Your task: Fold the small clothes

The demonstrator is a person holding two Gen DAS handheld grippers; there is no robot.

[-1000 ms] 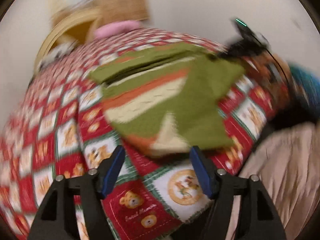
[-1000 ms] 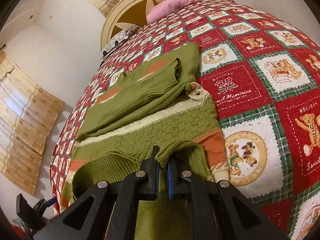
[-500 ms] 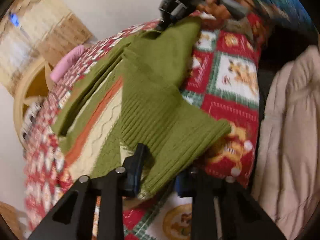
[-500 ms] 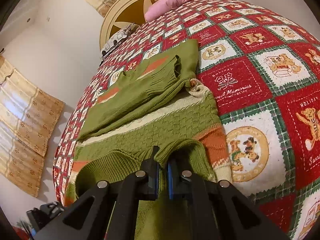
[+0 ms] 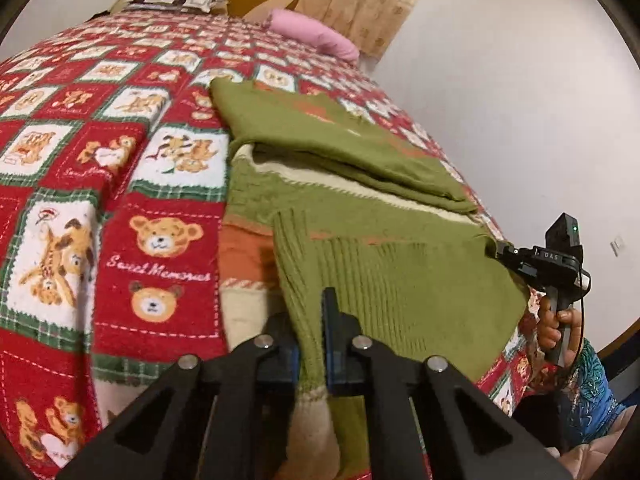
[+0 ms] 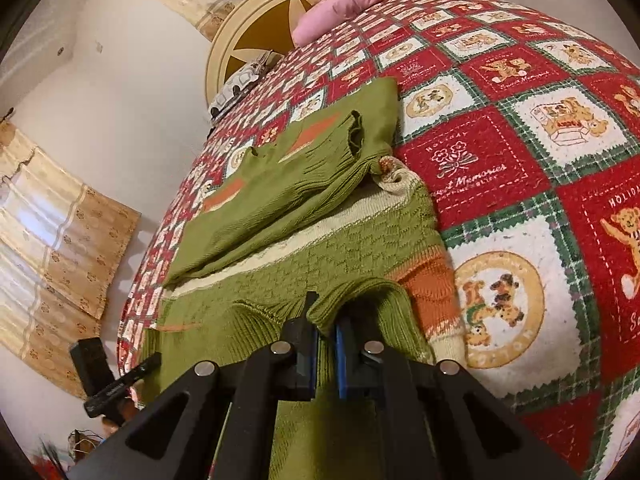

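Green knit sweater lies on bed w/ red teddy-bear blanket; far sleeve already folded across body, toward 12 o'clock.

Left gripper: fingers closed on ribbed green edge at 6 o'clock of left view, cream trim hanging just below the pinch. Right gripper: fingers closed on a raised ridge of ribbed knit, also 6 o'clock in its own view. From left view, right gripper sits at 3–4 o'clock, hand on its handle, tips at sweater's corner.

Handling (judgement): soft, thick, stretchy knit; light, not fragile, not slippery. Will sag and bunch between the two holds, ribbing stretches if pulled hard. Best hold = ribbed hem/cuff edges, both layers pinched, lift evenly so fold line stays straight. Fuzzy blanket likely drags on the knit, so lift rather than slide.

Writing: blanket squares read "Sweet Memories"; right view also shows "HOLIDAY" over "Sweet Memories". Gripper body seen from left view carries small label, looks like "DAS"; not sure.

Pink pillow at 12 o'clock by round headboard. Curtains at 9 o'clock, right view.
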